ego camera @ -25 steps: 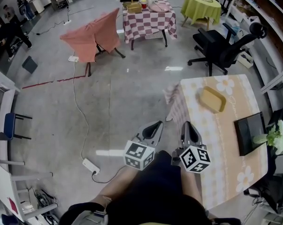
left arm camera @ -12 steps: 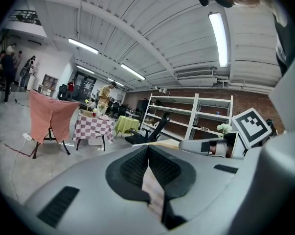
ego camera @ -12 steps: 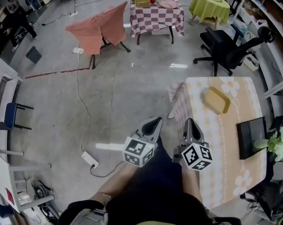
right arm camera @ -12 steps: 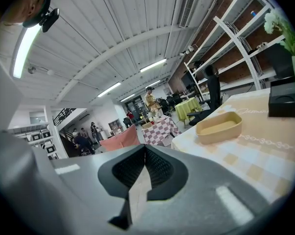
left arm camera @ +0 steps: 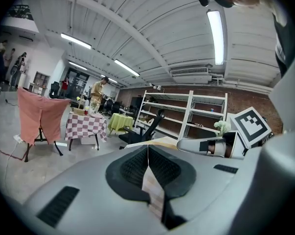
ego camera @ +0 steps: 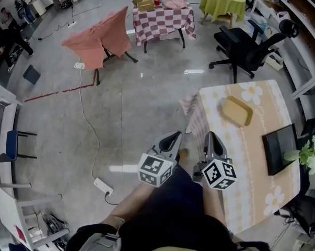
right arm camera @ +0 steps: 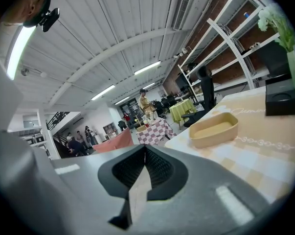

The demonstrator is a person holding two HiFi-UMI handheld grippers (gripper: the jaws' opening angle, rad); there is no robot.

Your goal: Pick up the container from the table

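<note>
Note jaws pressed together and empty on both the left gripper and the right gripper. Locate the tan rectangular container ahead and slightly right of the right gripper, well apart from it, on the table. Expect a shove across the table rather than a grasp if brought in without spreading the jaws first.

Left tool, right tool: grey.

The head camera looked steeply down from above the person onto the left gripper, the right gripper and the table at right. Each gripper camera sat close behind its jaws, facing almost level; all views shared the far checked table.
</note>
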